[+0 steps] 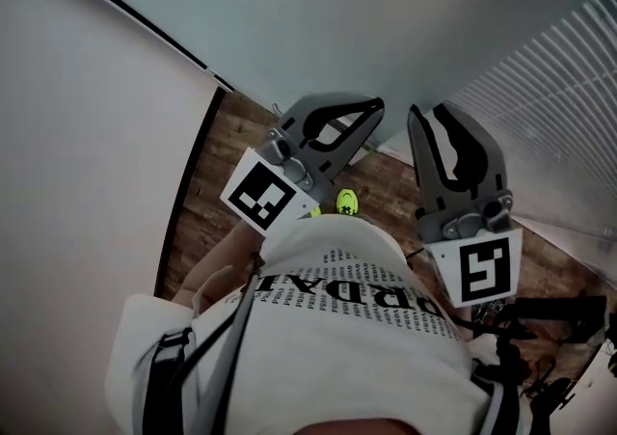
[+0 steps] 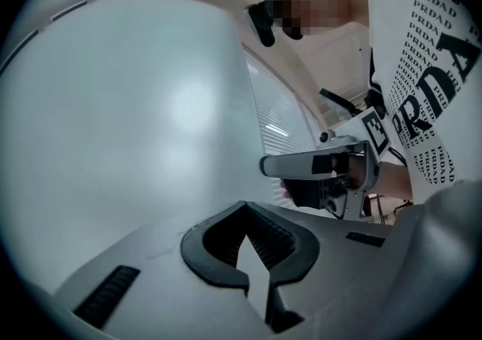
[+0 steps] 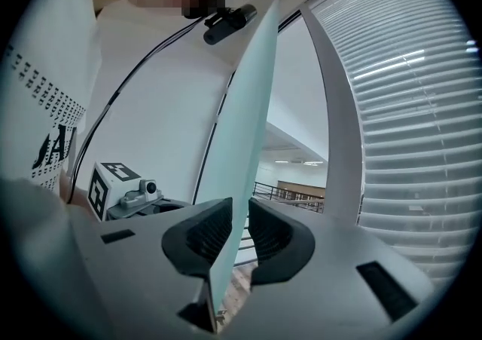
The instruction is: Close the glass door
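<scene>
Closest to me, under the head view, is my white printed shirt (image 1: 357, 327). The two marker cubes sit just above its hem, the left one (image 1: 258, 192) tilted and the right one (image 1: 479, 269) squarer to the camera.

My left gripper (image 2: 245, 209) has its jaws pressed together, tips meeting, with nothing held between the ribbed pads. It points at the frosted face of the glass door (image 2: 135, 120). I can't tell from its own view whether the tips touch the pane or stop just short.

My right gripper (image 3: 239, 214) is beside it, at the door's free edge. The upright edge of the pane runs straight up between its two pads (image 3: 207, 233), and the jaws are drawn in on it from both sides. A sliver of background shows lower down beside the right pad, where the pad curves away from the glass.

In the head view the door fills the upper part as a pale grey-green sheet, with both grippers tipped towards it.

Past the door edge, slatted blinds (image 3: 414, 105) cover the right side. A railing (image 3: 294, 191) shows in the gap beyond. Far below lie a wooden floor (image 1: 212, 182) and a yellow-green shoe (image 1: 346, 201).
</scene>
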